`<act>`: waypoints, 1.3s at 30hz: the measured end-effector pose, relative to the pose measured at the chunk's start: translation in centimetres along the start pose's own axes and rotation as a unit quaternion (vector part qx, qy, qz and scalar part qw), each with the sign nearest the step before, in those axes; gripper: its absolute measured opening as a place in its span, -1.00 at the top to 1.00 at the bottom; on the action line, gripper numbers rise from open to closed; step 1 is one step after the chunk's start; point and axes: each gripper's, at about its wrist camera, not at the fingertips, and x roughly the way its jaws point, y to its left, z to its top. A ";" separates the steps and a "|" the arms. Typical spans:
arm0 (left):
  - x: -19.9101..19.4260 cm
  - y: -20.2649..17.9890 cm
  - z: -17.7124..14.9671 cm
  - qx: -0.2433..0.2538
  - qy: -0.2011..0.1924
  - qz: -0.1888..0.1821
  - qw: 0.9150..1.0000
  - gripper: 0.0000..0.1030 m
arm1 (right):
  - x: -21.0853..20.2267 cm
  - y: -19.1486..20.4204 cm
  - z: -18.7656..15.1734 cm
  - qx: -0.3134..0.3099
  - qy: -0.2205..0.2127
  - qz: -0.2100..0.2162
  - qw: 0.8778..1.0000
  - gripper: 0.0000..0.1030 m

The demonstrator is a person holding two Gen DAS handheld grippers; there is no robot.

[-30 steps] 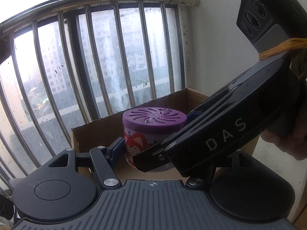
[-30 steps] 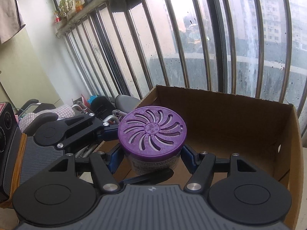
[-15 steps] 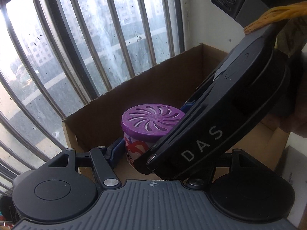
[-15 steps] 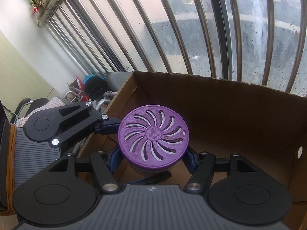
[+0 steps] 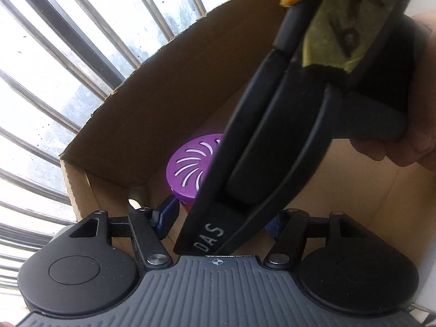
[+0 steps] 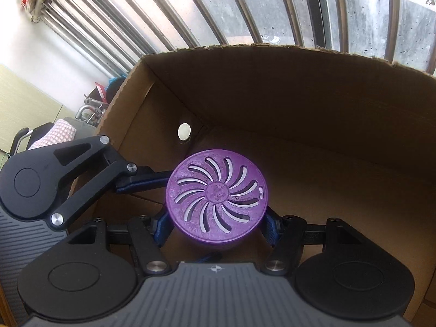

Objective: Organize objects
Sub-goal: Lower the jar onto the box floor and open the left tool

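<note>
Gripping from both sides: right gripper [image 6: 216, 226] clamping its blue fingers [image 6: 163, 229] on the purple-lidded canister [image 6: 216, 200], left gripper [image 5: 218, 215] pressing a blue pad [image 5: 166, 215] against the same canister [image 5: 190, 169] on its left side, far pad hidden behind the right gripper's black body, so firmness of that hold not readable. Hanging inside the open cardboard box [image 6: 313, 103], near the left far corner by the round hole [image 6: 184, 131] in the wall. Standing behind the box, metal window bars [image 6: 207, 8]. Showing pale swirl vents on the lid.
</note>
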 end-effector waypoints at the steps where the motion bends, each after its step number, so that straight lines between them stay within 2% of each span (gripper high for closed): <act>1: 0.0 -0.1 -0.2 0.001 0.005 0.002 1.000 -0.28 | 0.0 0.2 -0.1 0.000 0.000 -0.002 1.000 -0.32; 4: -0.4 -0.6 -0.8 0.012 0.008 0.009 1.000 -0.30 | 0.1 0.7 -0.1 -0.004 0.006 -0.014 1.000 -0.43; 8: -1.4 -0.7 -1.4 0.003 0.003 0.011 1.000 -0.31 | -0.6 0.7 0.2 -0.008 0.000 -0.027 1.000 -0.57; 10: -1.8 -0.6 -1.6 -0.009 0.001 0.029 1.000 -0.43 | -1.2 0.4 0.4 -0.001 -0.006 -0.030 1.000 -0.69; 14: -2.8 -0.2 -2.3 -0.038 -0.011 0.032 0.999 -0.38 | -3.0 -0.2 0.2 0.011 -0.032 -0.011 0.999 -0.70; 15: -2.9 -0.2 -2.4 -0.044 -0.014 0.027 0.999 -0.29 | -3.6 -0.5 0.1 0.017 -0.041 -0.005 0.999 -0.69; 17: -3.0 -0.4 -2.7 -0.048 -0.018 0.021 0.998 -0.19 | -4.4 -1.2 -0.2 0.032 -0.055 0.003 0.998 -0.64; 19: -3.0 -0.8 -2.8 -0.041 -0.022 0.030 0.998 -0.18 | -5.2 -2.0 -0.5 0.039 -0.072 0.019 0.996 -0.40; 21: -3.1 -0.9 -2.8 -0.042 -0.023 0.039 0.998 -0.10 | -5.8 -2.9 -1.1 0.042 -0.080 0.042 0.995 -0.26; 23: -3.1 -0.5 -2.7 -0.066 -0.017 0.059 0.996 0.08 | -5.9 -3.7 -1.6 0.044 -0.075 0.030 0.996 -0.26; 25: -3.1 0.2 -2.6 -0.088 -0.010 0.078 0.993 0.49 | -5.8 -4.6 -2.1 0.049 -0.062 0.007 0.997 -0.25; 26: -3.1 0.3 -2.6 -0.087 -0.007 0.085 0.993 0.54 | -5.6 -5.1 -2.4 0.055 -0.054 0.005 0.997 -0.25; 28: -3.2 -0.1 -2.9 -0.074 -0.003 0.095 0.993 0.55 | -5.8 -6.2 -2.6 0.078 -0.052 0.016 0.995 -0.22; 31: -2.9 -1.5 -3.4 -0.045 0.008 0.125 0.991 0.56 | -6.2 -6.4 -2.5 0.079 -0.052 0.025 0.995 -0.22; 33: -3.4 -2.0 -3.8 -0.051 0.012 0.107 0.993 0.53 | -6.1 -6.1 -2.4 0.072 -0.049 0.022 0.996 -0.22; 35: -4.3 -2.1 -3.9 -0.063 -0.003 0.086 0.994 0.52 | -6.1 -5.9 -2.2 0.065 -0.050 0.023 0.996 -0.22; 37: -5.2 -2.4 -3.8 -0.057 -0.016 0.080 0.995 0.52 | -5.7 -5.9 -2.4 0.069 -0.049 0.024 0.996 -0.22; 38: -5.2 -2.1 -0.9 -0.053 -0.022 0.077 0.995 0.52 | -5.7 -6.0 -2.4 0.072 -0.046 0.026 0.996 -0.22; 39: -5.1 -1.8 0.4 -0.056 -0.027 0.080 0.995 0.52 | -5.7 -6.1 -2.7 0.075 -0.042 0.030 0.996 -0.22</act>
